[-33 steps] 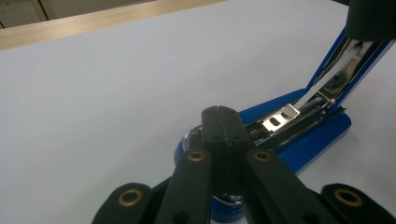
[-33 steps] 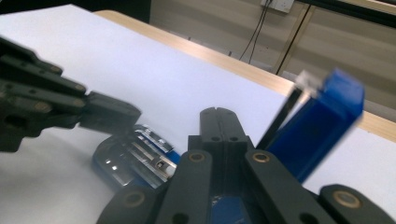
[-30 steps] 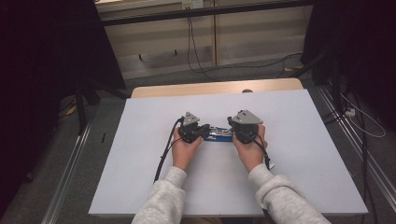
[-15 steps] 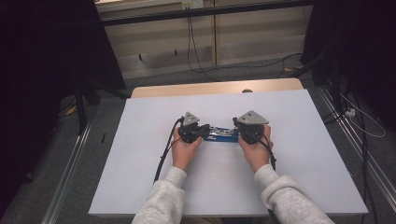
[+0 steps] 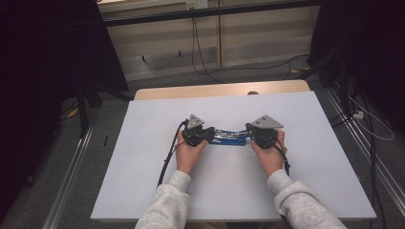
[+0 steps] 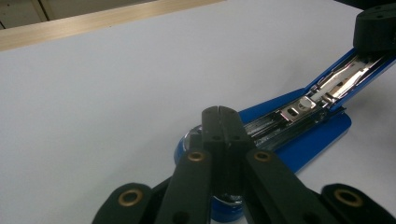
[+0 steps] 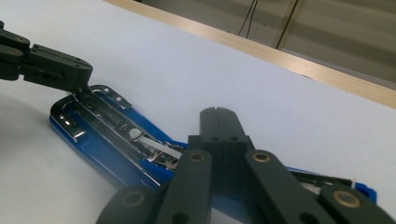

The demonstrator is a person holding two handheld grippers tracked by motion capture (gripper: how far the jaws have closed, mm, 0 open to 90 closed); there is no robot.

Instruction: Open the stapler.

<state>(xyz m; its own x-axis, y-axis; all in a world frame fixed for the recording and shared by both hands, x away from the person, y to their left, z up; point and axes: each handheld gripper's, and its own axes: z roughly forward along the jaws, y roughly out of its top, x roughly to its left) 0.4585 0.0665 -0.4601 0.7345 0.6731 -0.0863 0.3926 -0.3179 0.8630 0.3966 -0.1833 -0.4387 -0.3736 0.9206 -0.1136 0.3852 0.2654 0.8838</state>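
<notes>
From the high view, a blue stapler (image 5: 229,138) lies mid-worktop (image 5: 143,157) between the left hand-held gripper (image 5: 206,134) and right hand-held gripper (image 5: 253,131). The left gripper view shows clenched jaws pinning its base, the cover swung open. The right gripper view shows clenched jaws over the hinge; the magazine looks empty, so loading likely remains.

I am seeing pale grey, fleecy sleeves covering both of my forearms down to the wrists. I am carrying a left gripper (image 5: 208,135) and a right gripper (image 5: 250,131), both matt black, each wearing a grey three-cornered plate on top. A black cable is trailing from each one. Seen close, the black jaws are showing flat linked bars, brass-coloured pivot rings and small dark screw holes.
</notes>
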